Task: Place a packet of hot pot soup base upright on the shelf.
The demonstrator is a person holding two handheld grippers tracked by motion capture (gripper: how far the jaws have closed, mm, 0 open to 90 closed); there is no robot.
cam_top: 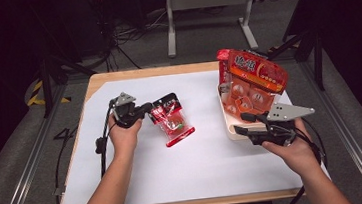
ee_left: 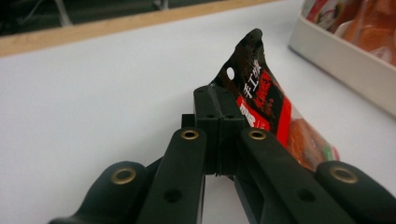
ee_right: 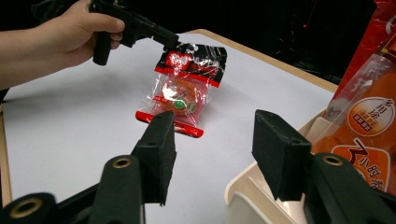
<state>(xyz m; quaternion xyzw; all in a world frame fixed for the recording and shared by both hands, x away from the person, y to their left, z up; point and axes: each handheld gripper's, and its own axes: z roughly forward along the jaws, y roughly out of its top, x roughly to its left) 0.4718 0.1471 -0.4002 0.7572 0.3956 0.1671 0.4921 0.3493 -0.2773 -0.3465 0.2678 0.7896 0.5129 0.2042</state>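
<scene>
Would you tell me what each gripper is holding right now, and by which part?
The left gripper pinches the small snack packet by its black top edge. The right gripper is open by the white tray, holding nothing.

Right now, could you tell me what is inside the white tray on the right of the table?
The white tray holds a large red and orange snack bag, standing upright with round orange pieces visible through its clear front. The bag covers the tray floor, so anything beneath or behind it is hidden.
</scene>
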